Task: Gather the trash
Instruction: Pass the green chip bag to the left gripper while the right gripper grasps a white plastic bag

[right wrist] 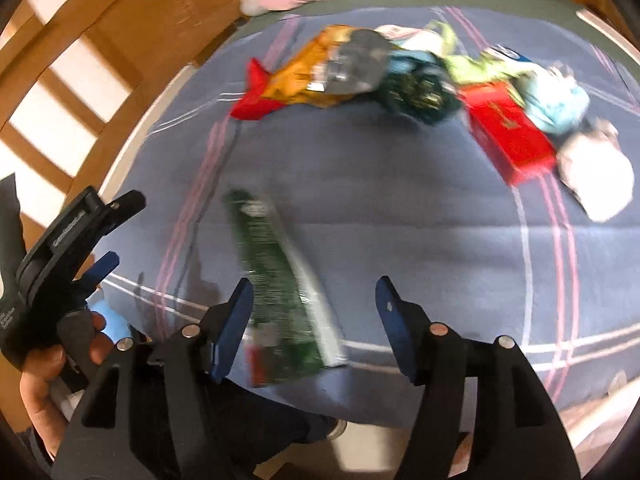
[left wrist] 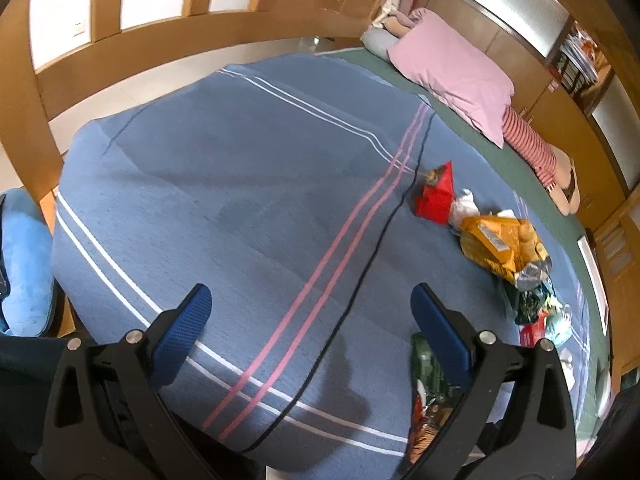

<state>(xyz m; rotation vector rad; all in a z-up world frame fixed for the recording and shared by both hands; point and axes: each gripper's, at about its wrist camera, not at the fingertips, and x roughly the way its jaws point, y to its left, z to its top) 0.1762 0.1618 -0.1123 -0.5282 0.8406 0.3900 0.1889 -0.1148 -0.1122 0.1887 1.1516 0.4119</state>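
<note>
Hovering over the bed (right wrist: 420,208) now, the right tool (right wrist: 314,312) has its blue pads apart, and a long green snack wrapper (right wrist: 276,280) lies on the blue striped blanket (left wrist: 224,184) between them, close against the left pad though the blur hides whether it touches; nothing is clamped. The left tool (left wrist: 310,312) stands apart too, wide open over bare blanket, with that same green wrapper (left wrist: 428,392) just by its right finger. Further up the bed sits the pile of rubbish: a yellow-orange crisp bag (right wrist: 308,76), a red carton (right wrist: 508,136), a dark green packet (right wrist: 420,88) and some pale crumpled plastic (right wrist: 592,176), bunched together and well apart from both tools. That green wrapper looks feather-light, thin and crinkly, probably slippery film, so it should fold rather than resist. I'd say the best hold is across its narrow width near the middle, pinching the film flat, since the soft bedding will give underneath and a shallow grab could just slide off.
</note>
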